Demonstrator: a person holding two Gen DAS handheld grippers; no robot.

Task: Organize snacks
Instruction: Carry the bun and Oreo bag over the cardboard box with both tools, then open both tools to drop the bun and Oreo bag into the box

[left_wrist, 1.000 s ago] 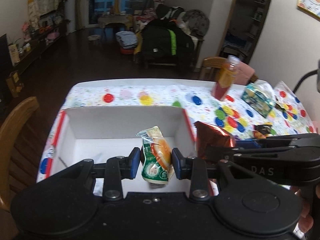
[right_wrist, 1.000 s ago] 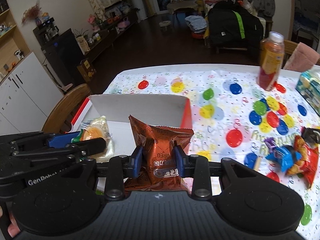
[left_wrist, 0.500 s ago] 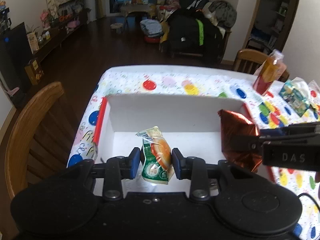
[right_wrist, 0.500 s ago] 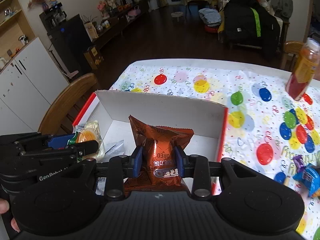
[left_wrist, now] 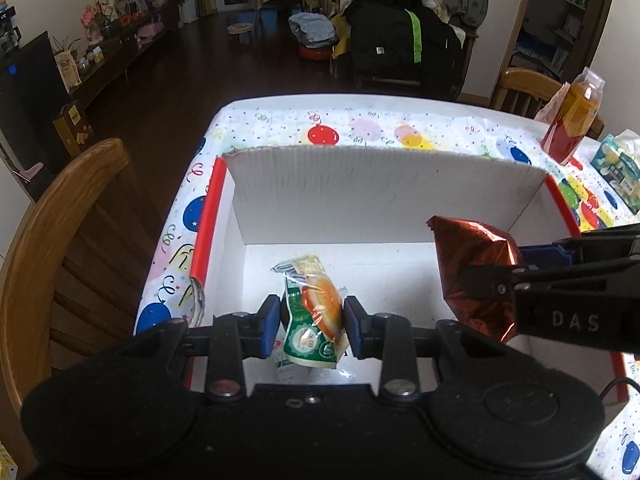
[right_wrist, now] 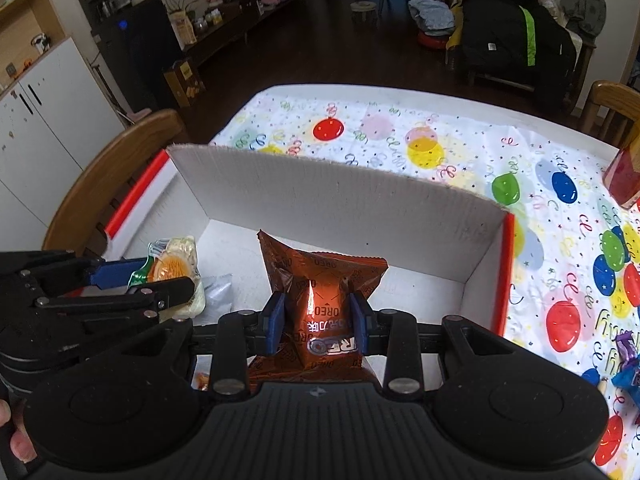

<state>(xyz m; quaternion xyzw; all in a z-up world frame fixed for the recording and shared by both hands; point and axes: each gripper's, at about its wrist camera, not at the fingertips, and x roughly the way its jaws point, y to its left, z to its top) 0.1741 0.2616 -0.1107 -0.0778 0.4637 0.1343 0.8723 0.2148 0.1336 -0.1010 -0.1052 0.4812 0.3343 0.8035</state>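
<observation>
Bench [right_wrist: 460, 152] under balloon cloth carries a white cardboard box [left_wrist: 384, 196], open-topped, red-edged. Both packets hang over its interior.

Left hand-held gripper [left_wrist: 307, 325] closed on the green-and-orange snack packet [left_wrist: 314, 312], pads pinching mid-body. Right hand-held gripper [right_wrist: 318, 322] closed on the copper Oreo bag [right_wrist: 320, 280], which stands upright between the pads.

Risks, as judged: the two tools sit close, so a sideways shift could knock them together. Puffy foil may slip from a narrow pinch. Dropped from height, either packet could bounce or land on the box's near wall.

Hard to read: box floor beneath the tools is hidden; a pale wrapper [right_wrist: 218, 286] there is unclear. Loose snacks [right_wrist: 624, 356] at the far right are cut off.
</observation>
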